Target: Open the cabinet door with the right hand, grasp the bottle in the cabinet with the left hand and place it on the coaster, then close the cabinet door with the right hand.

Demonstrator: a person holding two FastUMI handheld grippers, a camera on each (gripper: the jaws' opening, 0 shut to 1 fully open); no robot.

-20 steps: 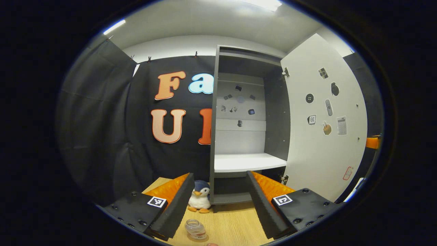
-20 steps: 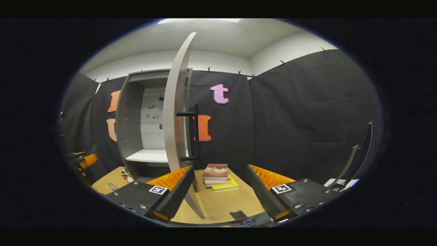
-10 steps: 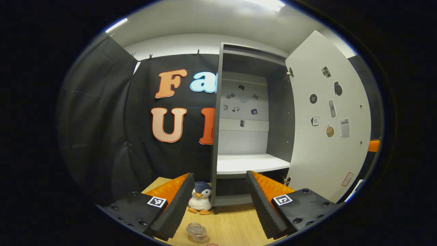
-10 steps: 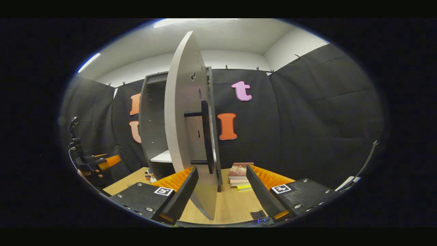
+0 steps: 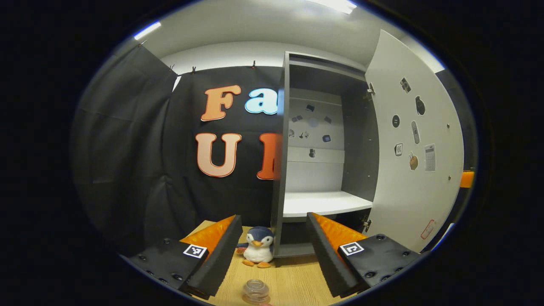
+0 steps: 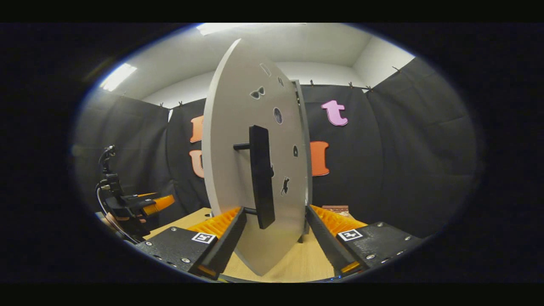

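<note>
The grey cabinet [image 5: 282,170] stands open, and its white shelf [image 5: 327,203] is bare. Its door [image 5: 414,170] is swung out to the right, sticker-covered inside face showing. A small clear bottle [image 5: 256,291] stands upright on the wooden table [image 5: 297,280], below and just in front of my open left gripper [image 5: 272,255]. What lies under the bottle is cut off. In the right gripper view the door's outer face [image 6: 229,140] is close ahead. Its black handle [image 6: 261,176] hangs between the fingers of my open right gripper [image 6: 274,238], untouched.
A penguin plush [image 5: 258,250] sits on the table against the cabinet's left foot. A stack of books [image 6: 335,209] lies behind the door on the right. The left gripper and the hand holding it [image 6: 127,204] show far left in the right gripper view.
My right gripper has swung round from the door's edge to its outer face and closed in on the handle. My left gripper has drifted left and back, away from the bottle.
</note>
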